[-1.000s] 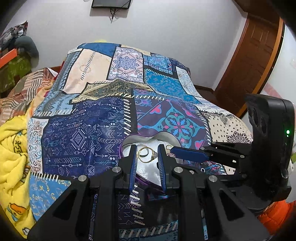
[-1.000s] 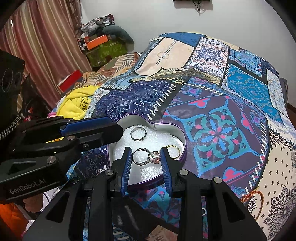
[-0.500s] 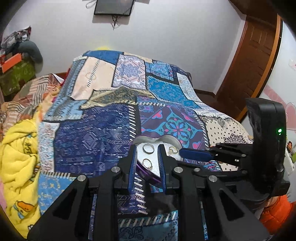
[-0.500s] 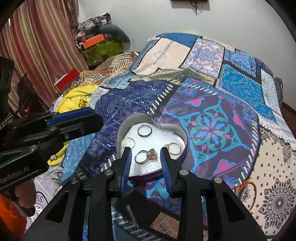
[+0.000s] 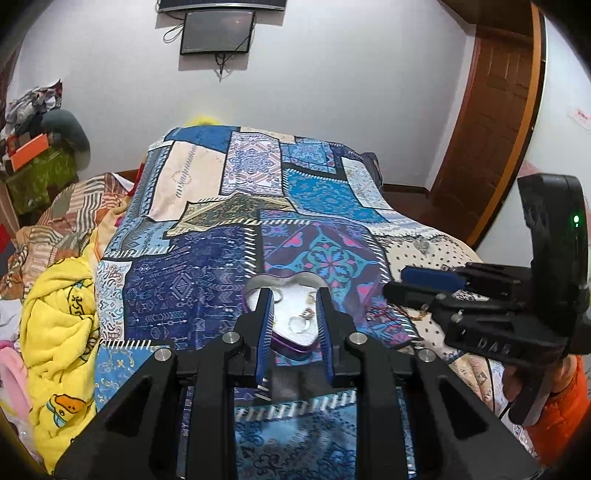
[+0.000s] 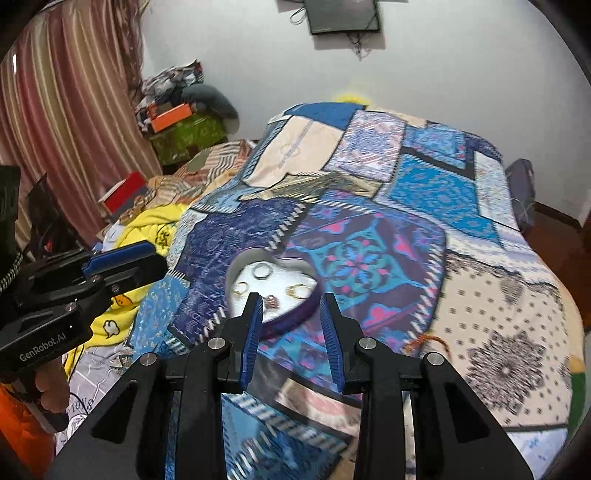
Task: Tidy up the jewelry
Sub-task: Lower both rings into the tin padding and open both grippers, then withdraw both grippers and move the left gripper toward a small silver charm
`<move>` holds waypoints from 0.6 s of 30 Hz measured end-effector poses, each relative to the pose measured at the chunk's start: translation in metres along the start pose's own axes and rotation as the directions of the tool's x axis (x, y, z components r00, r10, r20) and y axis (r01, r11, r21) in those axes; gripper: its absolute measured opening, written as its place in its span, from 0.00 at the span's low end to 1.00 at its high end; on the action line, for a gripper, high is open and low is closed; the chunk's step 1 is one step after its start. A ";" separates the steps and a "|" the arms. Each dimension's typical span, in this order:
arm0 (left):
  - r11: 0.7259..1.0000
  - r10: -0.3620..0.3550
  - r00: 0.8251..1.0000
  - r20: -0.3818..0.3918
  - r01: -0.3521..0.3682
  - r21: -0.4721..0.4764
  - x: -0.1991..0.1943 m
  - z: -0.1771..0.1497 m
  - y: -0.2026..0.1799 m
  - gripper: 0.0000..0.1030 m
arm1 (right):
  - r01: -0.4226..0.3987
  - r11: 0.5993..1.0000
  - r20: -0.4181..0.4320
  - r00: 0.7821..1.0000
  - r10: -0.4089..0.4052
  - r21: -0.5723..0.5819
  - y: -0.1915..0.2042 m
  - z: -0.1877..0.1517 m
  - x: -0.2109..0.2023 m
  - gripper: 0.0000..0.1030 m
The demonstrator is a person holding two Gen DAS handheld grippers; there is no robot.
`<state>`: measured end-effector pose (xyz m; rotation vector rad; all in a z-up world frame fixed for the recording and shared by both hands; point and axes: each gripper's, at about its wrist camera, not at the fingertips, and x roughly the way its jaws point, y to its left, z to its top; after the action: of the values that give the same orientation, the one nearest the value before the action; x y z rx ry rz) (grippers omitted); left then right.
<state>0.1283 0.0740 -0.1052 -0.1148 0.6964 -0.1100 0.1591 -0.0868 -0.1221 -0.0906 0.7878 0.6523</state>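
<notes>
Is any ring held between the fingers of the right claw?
No: the right claw is open and empty, and the rings lie in the heart-shaped box on the bed.

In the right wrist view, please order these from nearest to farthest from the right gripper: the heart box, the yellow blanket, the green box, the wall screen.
From the right gripper:
1. Heart box, just beyond the fingertips on the bedspread.
2. Yellow blanket, to the left, at the bed's edge.
3. Green box, far left by the curtain.
4. Wall screen, high on the back wall.

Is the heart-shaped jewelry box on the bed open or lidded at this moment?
Open. The heart-shaped box has no lid on it; its pale lining and several rings inside show from above in both wrist views.
</notes>
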 end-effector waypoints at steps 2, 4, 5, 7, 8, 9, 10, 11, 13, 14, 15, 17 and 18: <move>1.000 -0.004 1.000 -0.004 0.004 0.007 0.000 -0.001 -0.008 0.24 | 0.017 1.000 0.008 1.000 -0.017 0.018 -0.009 -0.003 -0.008 0.28; 1.000 -0.008 1.000 -0.014 0.008 0.018 0.002 -0.002 -0.017 0.24 | 0.041 0.998 0.014 0.999 -0.042 0.046 -0.024 -0.008 -0.016 0.28; 1.000 -0.013 1.000 -0.023 0.014 0.021 0.004 -0.004 -0.023 0.24 | 0.052 0.997 0.015 0.998 -0.053 0.059 -0.031 -0.009 -0.019 0.28; 0.999 -0.024 0.999 -0.038 0.025 0.026 0.008 -0.006 -0.031 0.24 | 0.070 0.994 0.012 0.997 -0.071 0.086 -0.044 -0.014 -0.025 0.28; 0.999 -0.029 0.998 -0.049 0.031 0.029 0.012 -0.008 -0.036 0.24 | 0.077 0.992 0.010 0.997 -0.079 0.099 -0.051 -0.017 -0.028 0.28; 0.999 -0.033 0.998 -0.057 0.035 0.031 0.014 -0.008 -0.039 0.24 | 0.084 0.990 0.007 0.996 -0.086 0.113 -0.057 -0.020 -0.031 0.28; 0.999 -0.041 0.997 -0.071 0.043 0.033 0.018 -0.011 -0.044 0.25 | 0.092 0.988 0.004 0.996 -0.093 0.126 -0.064 -0.022 -0.034 0.28; 0.998 -0.047 0.996 -0.082 0.050 0.034 0.022 -0.013 -0.048 0.25 | 0.098 0.986 0.001 0.995 -0.099 0.137 -0.070 -0.025 -0.036 0.28; 0.998 -0.054 0.993 -0.105 0.058 0.036 0.031 -0.018 -0.055 0.25 | 0.113 0.981 -0.009 0.994 -0.113 0.159 -0.082 -0.031 -0.039 0.28; 0.997 -0.056 0.991 -0.119 0.061 0.038 0.036 -0.020 -0.059 0.25 | 0.118 0.979 -0.014 0.993 -0.118 0.168 -0.087 -0.034 -0.040 0.28; 0.997 -0.059 0.989 -0.132 0.064 0.039 0.041 -0.023 -0.061 0.25 | 0.122 0.977 -0.022 0.993 -0.120 0.176 -0.092 -0.037 -0.040 0.28; 0.996 -0.069 0.984 -0.165 0.077 0.039 0.054 -0.028 -0.067 0.25 | 0.128 0.974 -0.042 0.992 -0.122 0.186 -0.100 -0.042 -0.037 0.28; 0.996 -0.073 0.981 -0.179 0.081 0.039 0.059 -0.031 -0.069 0.25 | 0.133 0.973 -0.052 0.991 -0.125 0.189 -0.103 -0.045 -0.035 0.28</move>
<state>0.1487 -0.0046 -0.1559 -0.0887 0.8670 -0.2127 0.1717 -0.2014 -0.1464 0.0216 0.8726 0.4499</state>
